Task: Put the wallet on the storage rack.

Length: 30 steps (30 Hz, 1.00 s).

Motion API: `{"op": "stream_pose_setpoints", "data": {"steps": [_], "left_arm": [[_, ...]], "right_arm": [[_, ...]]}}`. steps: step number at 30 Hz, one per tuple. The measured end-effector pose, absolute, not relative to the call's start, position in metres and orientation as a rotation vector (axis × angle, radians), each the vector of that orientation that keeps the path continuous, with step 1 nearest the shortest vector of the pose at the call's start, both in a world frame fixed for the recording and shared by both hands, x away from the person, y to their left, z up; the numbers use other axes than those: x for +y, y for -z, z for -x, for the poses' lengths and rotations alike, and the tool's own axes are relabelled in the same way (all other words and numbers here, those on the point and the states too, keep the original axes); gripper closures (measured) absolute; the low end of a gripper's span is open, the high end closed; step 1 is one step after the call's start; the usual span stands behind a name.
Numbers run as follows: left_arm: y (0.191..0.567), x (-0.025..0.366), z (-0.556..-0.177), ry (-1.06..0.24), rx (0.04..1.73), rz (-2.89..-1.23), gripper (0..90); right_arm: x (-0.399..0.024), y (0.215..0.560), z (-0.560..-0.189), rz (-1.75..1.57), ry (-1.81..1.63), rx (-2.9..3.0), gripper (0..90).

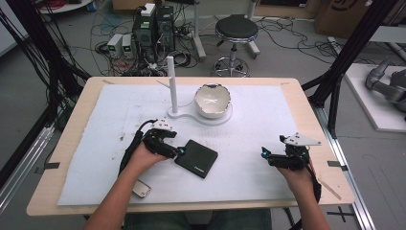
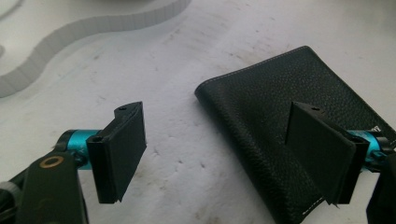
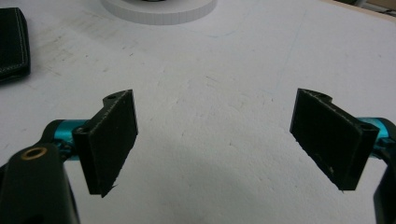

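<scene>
A black leather wallet [image 1: 197,157] lies closed and flat on the white mat [image 1: 249,120] near the table's middle. My left gripper [image 1: 179,151] is open at the wallet's left edge. In the left gripper view the wallet [image 2: 275,116] lies under the right jaw, while the left jaw stands over bare mat, and the left gripper [image 2: 224,154] holds nothing. My right gripper [image 1: 264,154] hovers open over bare mat at the right. In the right gripper view the right gripper [image 3: 215,140] is empty, with the wallet's corner [image 3: 13,42] at the far left.
A white stand with an upright post [image 1: 171,85] and a round base holding a cracked white bowl [image 1: 212,100] sits behind the wallet. A small metallic phone-like object [image 1: 141,189] lies near the front edge by the left forearm. A stool [image 1: 235,33] stands beyond the table.
</scene>
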<state>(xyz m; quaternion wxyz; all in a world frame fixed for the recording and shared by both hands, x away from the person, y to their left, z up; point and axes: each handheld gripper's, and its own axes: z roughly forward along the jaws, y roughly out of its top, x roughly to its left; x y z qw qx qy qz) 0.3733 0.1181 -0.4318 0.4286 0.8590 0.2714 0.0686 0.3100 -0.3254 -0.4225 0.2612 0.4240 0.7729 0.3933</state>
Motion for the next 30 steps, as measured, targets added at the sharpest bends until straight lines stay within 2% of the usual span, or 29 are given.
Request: {"op": "stream_pose_setpoints", "data": {"steps": [11, 14, 19, 22, 28, 29, 30], "left_arm": [[0.439, 0.100, -0.371, -0.138, 0.668, -2.237, 20.4], [0.441, 0.097, -0.370, -0.128, 0.671, -2.259, 22.8], [0.441, 0.099, -0.370, -0.011, 0.697, -2.243, 40.2], [0.441, 0.100, -0.370, -0.008, 0.697, -2.238, 41.6], [0.439, 0.101, -0.368, 0.020, 0.709, -2.234, 58.7], [0.438, 0.101, -0.368, 0.009, 0.705, -2.238, 58.7], [0.436, 0.102, -0.366, -0.009, 0.684, -2.242, 65.7]], "right_arm": [[-0.320, 0.423, -0.312, -1.122, -1.048, 2.114, 15.1], [-0.320, 0.423, -0.312, -1.122, -1.046, 2.115, 15.1], [-0.319, 0.424, -0.313, -1.120, -1.043, 2.121, 15.1], [-0.318, 0.424, -0.313, -1.120, -1.044, 2.123, 15.1], [-0.312, 0.423, -0.313, -1.102, -1.036, 2.134, 15.2], [-0.312, 0.423, -0.313, -1.102, -1.036, 2.134, 15.2], [-0.311, 0.424, -0.313, -1.098, -1.034, 2.136, 15.2]]}}
